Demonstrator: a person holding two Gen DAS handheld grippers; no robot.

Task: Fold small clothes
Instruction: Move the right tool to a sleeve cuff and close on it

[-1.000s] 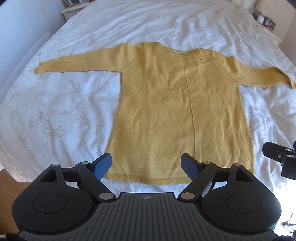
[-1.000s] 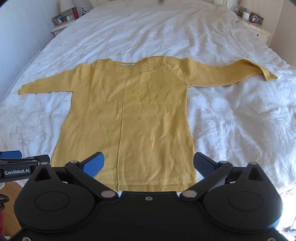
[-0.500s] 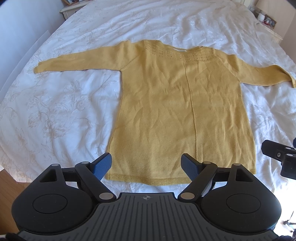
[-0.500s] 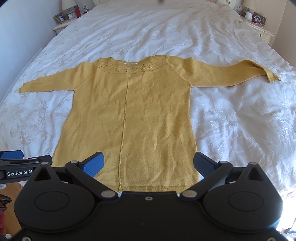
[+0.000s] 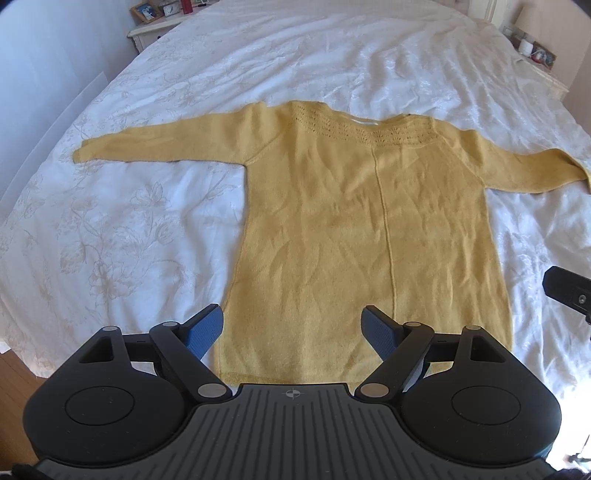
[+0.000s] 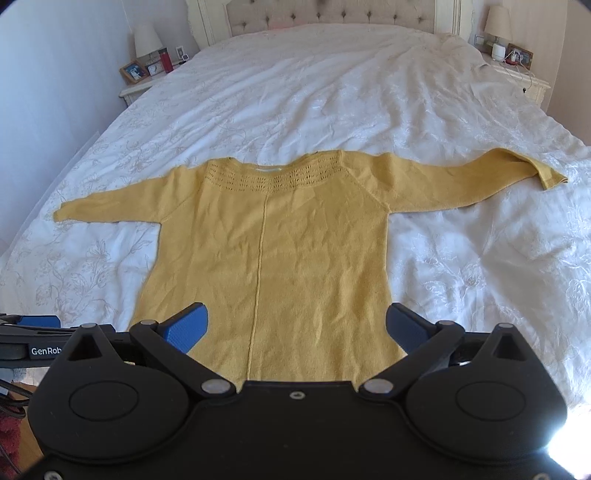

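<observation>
1. Left wrist view: yellow sweater lies flat on the bed, hem near, neckline far, sleeves spread left and right; left gripper jaws wide apart above the hem
2. Right wrist view: sweater runs near to far; right gripper jaws spread, empty

Both wrist views near bed foot, facing headboard, sharing sweater

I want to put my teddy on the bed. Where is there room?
The bed is bare between the sweater collar and the headboard. There is also bare sheet under each sleeve, beside the sweater's body. The middle is taken by the sweater, and both nightstands, left and right, are crowded.
</observation>
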